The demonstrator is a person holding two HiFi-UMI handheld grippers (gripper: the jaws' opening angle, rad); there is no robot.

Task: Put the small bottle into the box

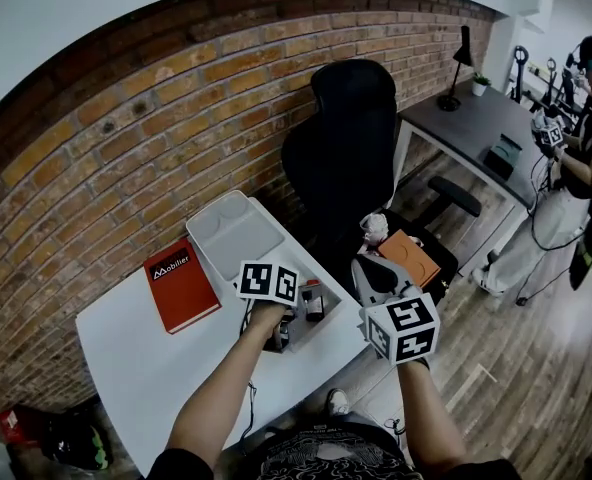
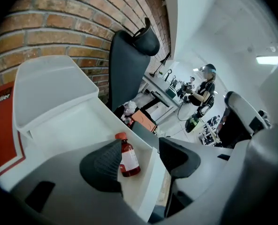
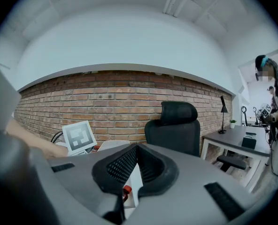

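Observation:
A small brown bottle with a red cap and white label stands inside the open white box, near its right wall. My left gripper is open, its left pad close beside the bottle and its right pad out past the box wall. In the head view the bottle sits in the box just right of the left gripper. My right gripper hangs off the table's right edge, above the chair. Its jaws are shut with nothing in them, and the bottle's red cap peeks out below.
A red book lies on the white table left of the box. A black office chair stands behind the table with an orange item on its seat. A dark desk and a person are at the far right.

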